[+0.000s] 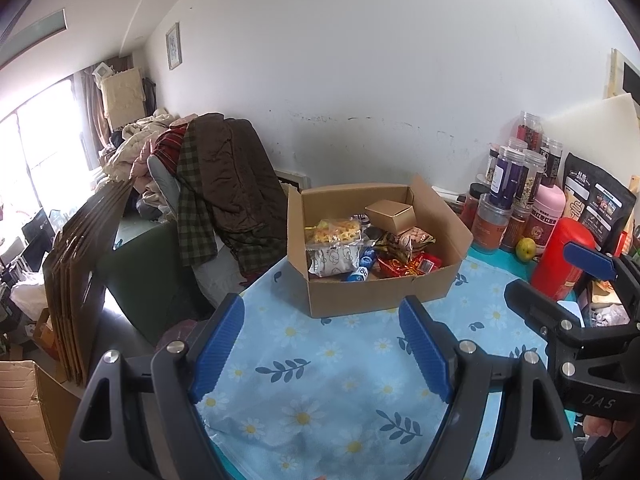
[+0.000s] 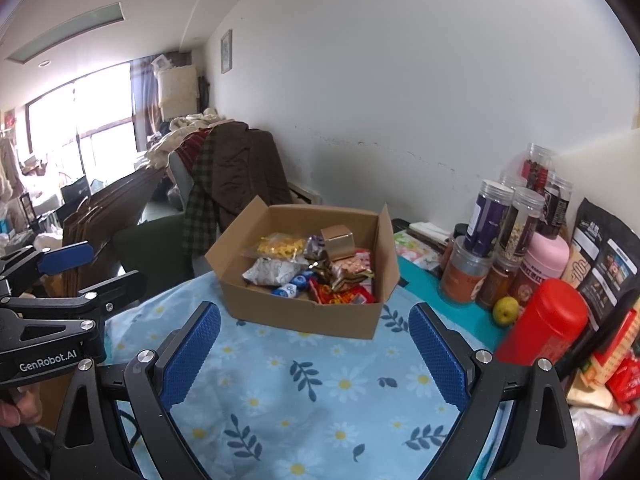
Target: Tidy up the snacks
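Left wrist: cardboard box (image 1: 376, 292) of snacks (image 1: 334, 240), long axis seemingly left-right, flaps up

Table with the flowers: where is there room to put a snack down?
The flowered cloth is bare between the cardboard box and both open grippers. The right edge is crowded: jars, a red canister, a yellow-green fruit.

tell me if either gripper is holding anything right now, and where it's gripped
Nothing is held. The left gripper and the right gripper both stand open over the floral tablecloth, short of the cardboard box of snacks.
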